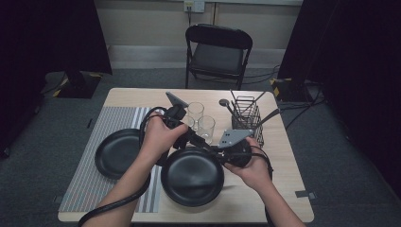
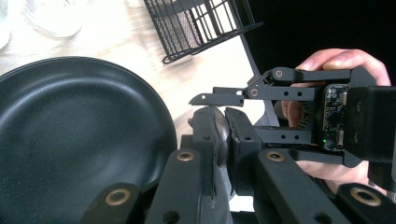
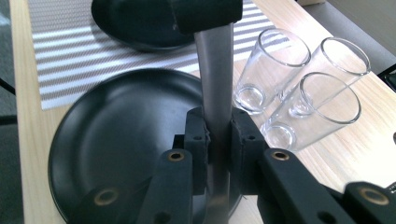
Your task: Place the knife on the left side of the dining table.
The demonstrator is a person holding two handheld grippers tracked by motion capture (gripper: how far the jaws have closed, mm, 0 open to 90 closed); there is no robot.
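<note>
A grey metal utensil handle (image 3: 215,79) is gripped from both ends over the near black plate (image 1: 191,182). My left gripper (image 1: 198,140) is shut on one end of it, and a dark rounded piece (image 2: 221,135) shows between its pads. My right gripper (image 1: 215,150) is shut on the handle lower down, and the left gripper's black pads (image 3: 205,14) clamp the far end at the top of the right gripper view. In the left gripper view the right gripper (image 2: 219,100) reaches in from the right, held by a hand. The utensil's working end is hidden.
A second black plate (image 1: 116,151) lies on a striped placemat (image 1: 94,165) at the left. Clear glasses (image 1: 206,126) stand behind the grippers, three of them in the right gripper view (image 3: 299,79). A black wire caddy (image 1: 247,118) with utensils stands at the right. A folding chair (image 1: 217,52) is beyond the table.
</note>
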